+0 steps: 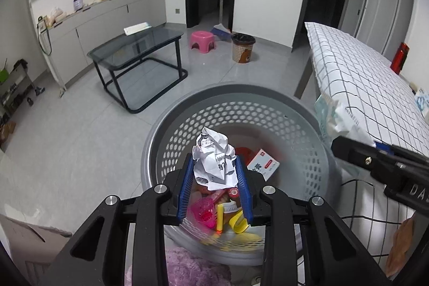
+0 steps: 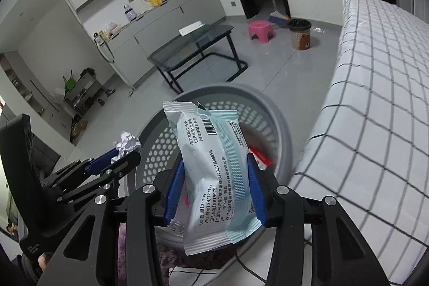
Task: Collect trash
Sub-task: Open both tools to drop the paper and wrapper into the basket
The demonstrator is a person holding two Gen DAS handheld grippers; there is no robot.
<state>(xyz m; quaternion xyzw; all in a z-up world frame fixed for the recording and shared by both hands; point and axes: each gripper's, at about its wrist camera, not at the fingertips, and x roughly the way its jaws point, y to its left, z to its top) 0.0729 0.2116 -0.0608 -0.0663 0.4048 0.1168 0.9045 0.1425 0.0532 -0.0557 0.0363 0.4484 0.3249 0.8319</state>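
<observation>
The left gripper [image 1: 215, 173] hangs over the grey perforated basket [image 1: 268, 111], its blue fingers [image 1: 185, 192] narrowed onto a crumpled paper [image 1: 214, 157] printed with black text; the paper sticks up past the fingertips, above the basket's near side. Inside the basket lie a white and red box [image 1: 264, 165], a pink plastic piece [image 1: 203, 211] and yellow bits [image 1: 238, 223], near the wall closest to the camera. The right gripper [image 2: 217, 184] is also above the basket [image 2: 278, 130], on the side next to the checked bed [image 2: 375, 98], and its fingers [image 2: 256, 195] clamp a pale blue and white packet [image 2: 214, 178] across its middle, the packet standing roughly upright with a barcode near its top edge. In the right wrist view the left gripper [image 2: 118, 154] shows at the basket's left rim with the paper [image 2: 127, 144] in its fingers. A purple fluffy cloth [image 1: 193, 270] lies just under the basket's near edge. Farther off on the floor stand a glass table [image 1: 139, 50], a pink stool [image 1: 202, 39] and a brown bin [image 1: 242, 47].
</observation>
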